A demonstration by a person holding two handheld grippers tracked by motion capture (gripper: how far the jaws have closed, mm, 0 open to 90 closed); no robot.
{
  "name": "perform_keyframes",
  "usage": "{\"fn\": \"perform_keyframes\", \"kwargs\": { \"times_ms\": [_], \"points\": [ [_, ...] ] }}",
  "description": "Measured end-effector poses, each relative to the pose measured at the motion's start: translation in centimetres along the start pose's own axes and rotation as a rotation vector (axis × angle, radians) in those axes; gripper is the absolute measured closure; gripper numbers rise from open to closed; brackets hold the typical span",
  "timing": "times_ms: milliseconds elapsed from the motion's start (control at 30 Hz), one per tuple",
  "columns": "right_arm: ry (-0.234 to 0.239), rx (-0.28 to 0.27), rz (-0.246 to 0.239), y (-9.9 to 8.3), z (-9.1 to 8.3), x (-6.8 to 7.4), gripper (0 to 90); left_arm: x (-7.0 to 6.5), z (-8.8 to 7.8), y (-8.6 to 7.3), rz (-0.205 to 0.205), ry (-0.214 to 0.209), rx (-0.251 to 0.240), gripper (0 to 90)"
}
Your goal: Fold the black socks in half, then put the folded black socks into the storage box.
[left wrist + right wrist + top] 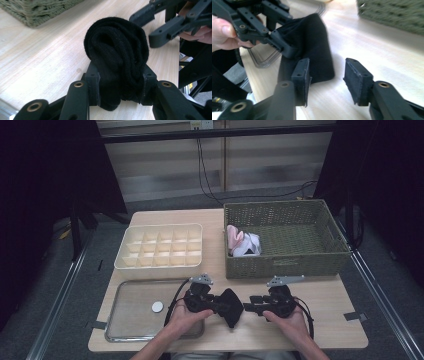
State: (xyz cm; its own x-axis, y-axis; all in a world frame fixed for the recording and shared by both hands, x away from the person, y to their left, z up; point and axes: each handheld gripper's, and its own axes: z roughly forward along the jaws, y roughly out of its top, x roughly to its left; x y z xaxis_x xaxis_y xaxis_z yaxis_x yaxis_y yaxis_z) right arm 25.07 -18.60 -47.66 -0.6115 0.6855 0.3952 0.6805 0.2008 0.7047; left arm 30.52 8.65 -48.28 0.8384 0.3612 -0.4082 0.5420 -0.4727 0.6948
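Observation:
A black rolled sock sits between the jaws of my left gripper, whose pads press on its lower part from both sides. In the high view the sock sticks out to the right of the left gripper, low over the front of the table. My right gripper stands open, with bare tabletop between its pads. The sock lies just beyond its left pad, apart from it. In the high view the right gripper points left at the sock, its tips close to the cloth.
A cream box of small compartments stands at the back left. A green wicker basket at the back right holds a pink and white cloth. A metal tray with a white disc lies at the front left.

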Motion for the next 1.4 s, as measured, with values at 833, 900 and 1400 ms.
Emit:
{"fn": "perform_keyframes", "kwargs": {
  "times_ms": [833, 900, 1400],
  "points": [
    [-0.074, -0.066, -0.028, 0.3, -2.5, -0.7, 28.0, 0.8, -4.7, 0.1, -0.003, 0.138, -0.015, 61.3],
    [-0.071, -0.077, -0.027, 0.3, -2.7, -0.8, 26.3, 1.1, -5.1, -0.1, -0.012, 0.131, -0.018, 61.3],
    [-0.067, -0.089, -0.012, -0.1, -2.9, -1.1, 26.8, 2.0, -7.1, 0.4, -0.039, 0.168, -0.020, 61.3]
  ]
}}
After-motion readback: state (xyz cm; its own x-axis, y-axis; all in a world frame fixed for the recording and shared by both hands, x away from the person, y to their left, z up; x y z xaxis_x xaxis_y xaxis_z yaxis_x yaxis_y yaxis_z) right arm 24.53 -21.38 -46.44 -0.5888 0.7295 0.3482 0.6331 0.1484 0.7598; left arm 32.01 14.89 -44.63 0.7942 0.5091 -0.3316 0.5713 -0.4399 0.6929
